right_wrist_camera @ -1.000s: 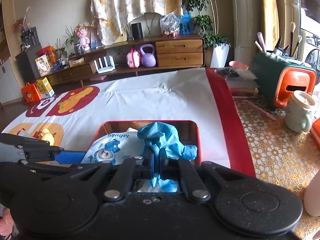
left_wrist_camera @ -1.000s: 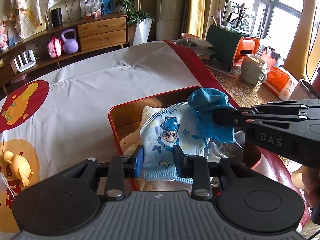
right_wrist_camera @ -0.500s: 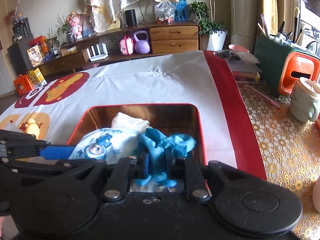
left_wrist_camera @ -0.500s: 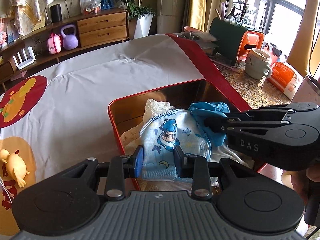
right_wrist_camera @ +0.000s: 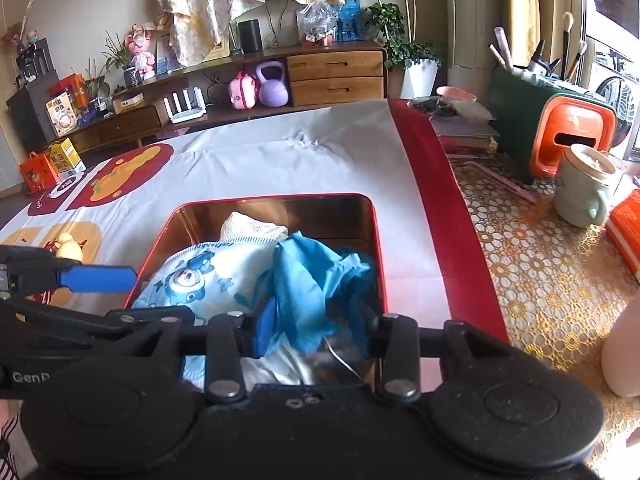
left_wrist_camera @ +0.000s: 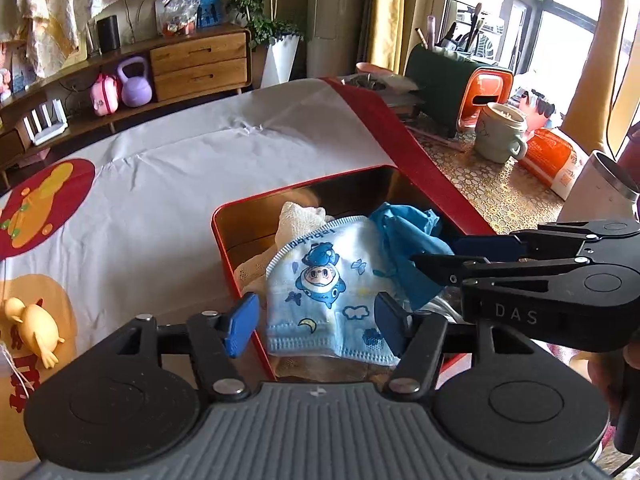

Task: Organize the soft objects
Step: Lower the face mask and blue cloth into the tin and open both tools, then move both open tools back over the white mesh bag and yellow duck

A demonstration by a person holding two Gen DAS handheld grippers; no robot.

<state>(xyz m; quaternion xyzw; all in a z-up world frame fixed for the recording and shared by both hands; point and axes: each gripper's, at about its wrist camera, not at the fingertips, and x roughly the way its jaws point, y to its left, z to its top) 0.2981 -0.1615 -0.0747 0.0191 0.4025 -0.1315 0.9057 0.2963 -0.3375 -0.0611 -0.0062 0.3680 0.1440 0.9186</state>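
A red tin box (left_wrist_camera: 224,240) (right_wrist_camera: 376,240) holds a cartoon-print face mask (left_wrist_camera: 320,280) (right_wrist_camera: 200,276), a blue glove (left_wrist_camera: 404,236) (right_wrist_camera: 316,276) and a white knitted cloth (left_wrist_camera: 296,216) (right_wrist_camera: 248,226). My left gripper (left_wrist_camera: 316,320) is open, its jaws on either side of the mask's near edge without gripping it. My right gripper (right_wrist_camera: 312,332) is open over the glove, which lies loose in the box. It also shows in the left wrist view (left_wrist_camera: 460,254), and the left gripper shows in the right wrist view (right_wrist_camera: 96,278).
A yellow duck toy (left_wrist_camera: 36,324) (right_wrist_camera: 68,246) lies on the white cloth left of the box. To the right, on a lace-patterned table, stand a pale green mug (left_wrist_camera: 500,132) (right_wrist_camera: 584,188), an orange-and-green holder (left_wrist_camera: 460,84) and an orange packet (left_wrist_camera: 552,160).
Both grippers lowered their items into the box and opened. The left let go of the mask, the right let go of the glove, which now rests in the box.
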